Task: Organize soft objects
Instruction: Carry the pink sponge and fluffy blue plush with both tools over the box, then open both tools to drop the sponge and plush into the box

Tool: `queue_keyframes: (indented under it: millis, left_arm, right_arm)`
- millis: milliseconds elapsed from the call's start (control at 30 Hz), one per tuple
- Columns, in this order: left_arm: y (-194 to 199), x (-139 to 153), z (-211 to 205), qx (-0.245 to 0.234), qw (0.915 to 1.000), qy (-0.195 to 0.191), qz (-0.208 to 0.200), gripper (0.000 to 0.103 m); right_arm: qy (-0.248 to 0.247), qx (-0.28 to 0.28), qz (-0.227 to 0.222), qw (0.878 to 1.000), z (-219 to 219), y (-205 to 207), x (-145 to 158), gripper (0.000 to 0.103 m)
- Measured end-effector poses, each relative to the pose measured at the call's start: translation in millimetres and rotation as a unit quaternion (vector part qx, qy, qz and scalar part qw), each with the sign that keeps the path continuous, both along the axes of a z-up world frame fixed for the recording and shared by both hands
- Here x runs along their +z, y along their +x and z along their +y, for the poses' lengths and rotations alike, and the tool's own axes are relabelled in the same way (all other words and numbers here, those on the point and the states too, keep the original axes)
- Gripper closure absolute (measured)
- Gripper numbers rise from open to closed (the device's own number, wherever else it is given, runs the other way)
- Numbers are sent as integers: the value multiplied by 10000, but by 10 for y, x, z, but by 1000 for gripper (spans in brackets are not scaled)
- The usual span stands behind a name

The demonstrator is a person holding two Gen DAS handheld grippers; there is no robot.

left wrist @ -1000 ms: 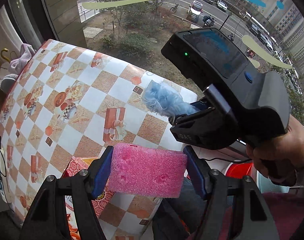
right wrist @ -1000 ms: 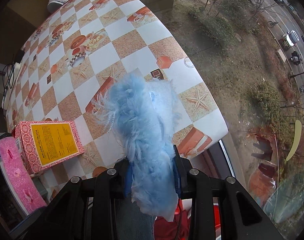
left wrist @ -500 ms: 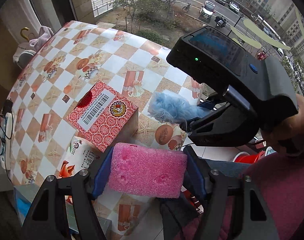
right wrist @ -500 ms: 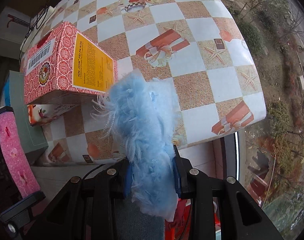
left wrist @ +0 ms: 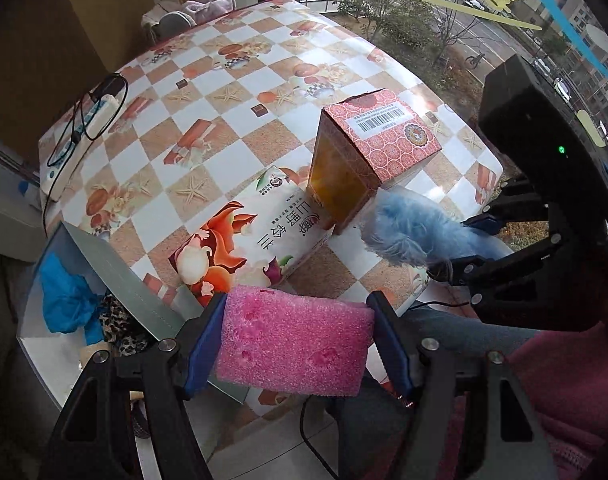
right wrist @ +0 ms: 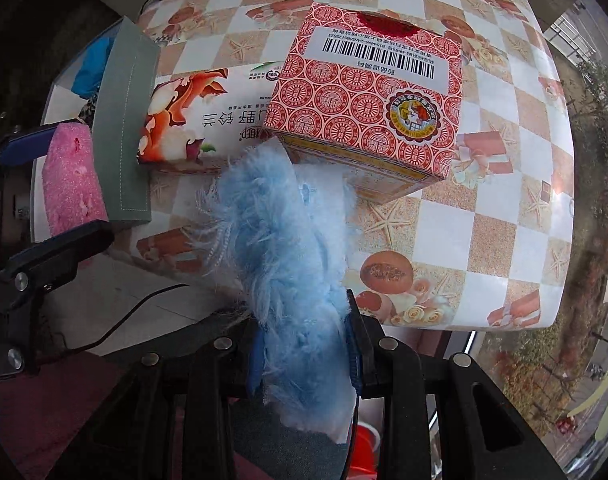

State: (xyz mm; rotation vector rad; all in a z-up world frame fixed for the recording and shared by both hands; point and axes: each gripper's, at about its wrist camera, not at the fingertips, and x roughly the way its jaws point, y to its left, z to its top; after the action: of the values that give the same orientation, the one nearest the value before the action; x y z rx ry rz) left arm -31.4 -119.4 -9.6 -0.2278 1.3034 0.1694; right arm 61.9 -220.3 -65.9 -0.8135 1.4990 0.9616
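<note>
The left gripper (left wrist: 296, 344) pinches a rectangular pink foam sponge (left wrist: 294, 342) across its width, both blue pads pressed against the sponge's short ends. The right gripper (right wrist: 304, 354) is clamped on a fluffy light-blue feathery duster cloth (right wrist: 282, 240), which sticks out forward past the fingertips.

Taking the upright red patterned cardboard box with a barcode label (left wrist: 378, 142) as the landmark: the blue cloth's tip hangs just beside the box's near lower corner, above the table edge. The pink sponge is held nearer the camera than the box, off the near edge of the table. A flat white carton printed with orange flowers (left wrist: 248, 242) lies against the box's left side, touching it. The table, covered in a brown-and-white checked oilcloth with starfish prints (left wrist: 208, 120), carries both boxes. Left of the box, beyond the carton and below the table edge, stands an open grey fabric bin (left wrist: 116, 276) holding a crumpled blue cloth (left wrist: 66, 298). Far left of the box, a white power strip with black cables (left wrist: 92, 120) lies on the table.
</note>
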Motion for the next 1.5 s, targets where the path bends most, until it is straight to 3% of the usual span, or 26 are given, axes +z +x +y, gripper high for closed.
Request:
queue_keyframes:
  millis: [467,733,1033,1200,1500]
  left_arm:
    - [-480,14,450,1181,9929,-37,-149,30]
    - [-864,-6,707,1962,9805,-33,-139,30]
    - [-1434,-81,1001,3007,9537,-45,-20,30]
    - [-1697,-138,1136,3599,9329,-27,73,30]
    - [-1901,-238,1360,4307,9022,51,205,29]
  right_arm:
    - [76,994,-222,9948,595,-356,189,69]
    - [163,1542,-259,9876,902,-593,239,69]
    - [298,2189,-244,9750,1284,-972,277,69]
    - [353,2442,-234,9688,1451,-1150,293,69]
    - [518,2578,-239,9645,1893,-1376,384,69]
